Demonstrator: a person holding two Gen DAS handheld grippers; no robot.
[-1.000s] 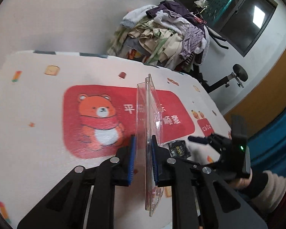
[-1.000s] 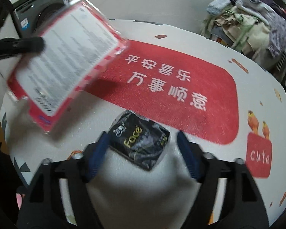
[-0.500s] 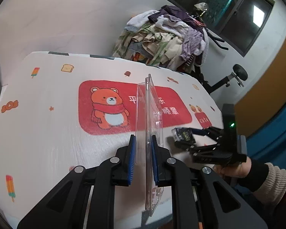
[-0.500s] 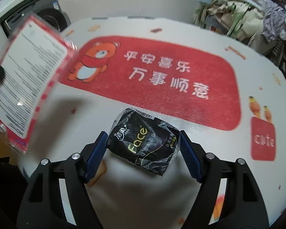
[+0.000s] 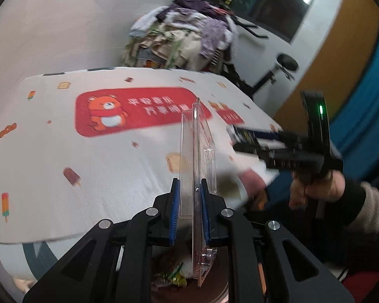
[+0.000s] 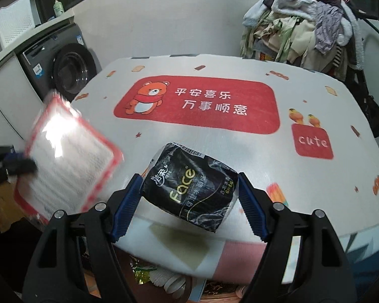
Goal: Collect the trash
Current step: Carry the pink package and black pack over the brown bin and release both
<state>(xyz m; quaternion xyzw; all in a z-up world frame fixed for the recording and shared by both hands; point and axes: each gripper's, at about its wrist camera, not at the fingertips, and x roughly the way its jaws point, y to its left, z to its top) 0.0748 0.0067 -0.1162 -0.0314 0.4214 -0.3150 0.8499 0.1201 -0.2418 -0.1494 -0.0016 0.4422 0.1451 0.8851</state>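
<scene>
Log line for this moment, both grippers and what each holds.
left gripper: shut on clear plastic package | right gripper: shut on black tissue pack | both over table edge

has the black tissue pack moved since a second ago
Yes. The black tissue pack lay on the table beside the red panel a second ago; now the right gripper holds it lifted near the table's front edge, farther from that panel.
</scene>
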